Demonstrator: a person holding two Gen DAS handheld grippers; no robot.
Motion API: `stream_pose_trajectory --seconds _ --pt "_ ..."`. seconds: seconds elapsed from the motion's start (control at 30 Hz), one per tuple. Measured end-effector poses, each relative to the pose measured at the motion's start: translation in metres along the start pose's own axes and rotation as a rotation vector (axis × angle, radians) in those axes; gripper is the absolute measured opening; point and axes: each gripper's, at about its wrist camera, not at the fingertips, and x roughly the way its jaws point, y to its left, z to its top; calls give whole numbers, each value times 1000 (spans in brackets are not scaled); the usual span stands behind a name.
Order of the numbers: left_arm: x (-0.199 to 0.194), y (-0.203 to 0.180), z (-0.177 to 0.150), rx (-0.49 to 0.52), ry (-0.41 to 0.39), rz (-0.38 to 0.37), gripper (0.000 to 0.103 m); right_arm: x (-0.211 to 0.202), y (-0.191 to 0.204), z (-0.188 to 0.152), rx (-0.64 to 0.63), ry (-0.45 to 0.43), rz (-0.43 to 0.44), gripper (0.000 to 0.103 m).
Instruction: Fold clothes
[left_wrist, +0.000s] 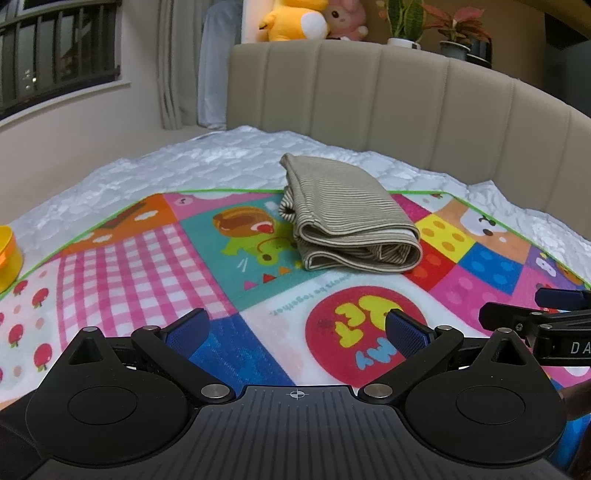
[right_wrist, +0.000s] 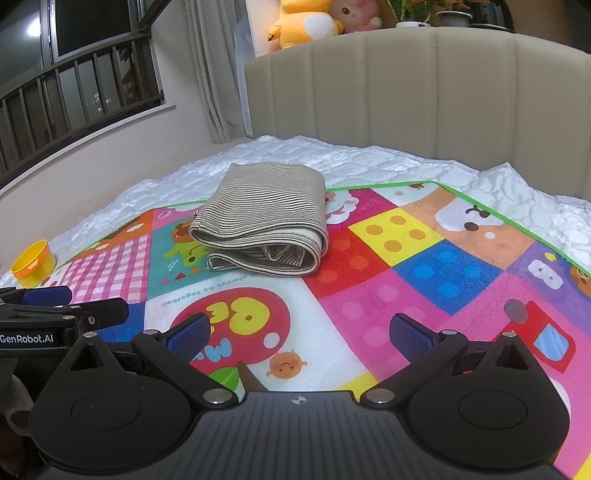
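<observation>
Plush toys (left_wrist: 310, 20) and potted plants (left_wrist: 432, 22) top the headboard (left_wrist: 406, 103); I see a folded striped garment (left_wrist: 347, 218) on the playmat (left_wrist: 147, 258), possibly a shirt, an orange cup (right_wrist: 33, 262) aside; left claw (left_wrist: 295, 328) and right claw (right_wrist: 299, 332) gape empty.

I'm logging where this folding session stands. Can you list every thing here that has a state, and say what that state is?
Striped garment: folded into a layered bundle, lying on the mat, touched by neither gripper.
Play mat: spread flat on the bed.
Left gripper: open, holding nothing, short of the garment.
Right gripper: open, holding nothing, short of the garment.
Orange container: upright, top open, at the mat's edge; contents hidden.
</observation>
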Motion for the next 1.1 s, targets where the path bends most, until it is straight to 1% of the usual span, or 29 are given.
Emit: stream_pose_trajectory --seconds 0.37,0.47,0.57,1.1 --pt "-3 -4 1 20 -8 2 103 0 0 0 0 5 -9 103" --pt "-3 -4 2 22 -2 2 103 -1 1 0 -2 0 -4 103" --pt "-6 -4 2 17 -14 -3 103 -1 1 0 -2 1 1 103" --pt "-5 -4 1 18 -15 16 103 -2 0 0 3 -2 9 103"
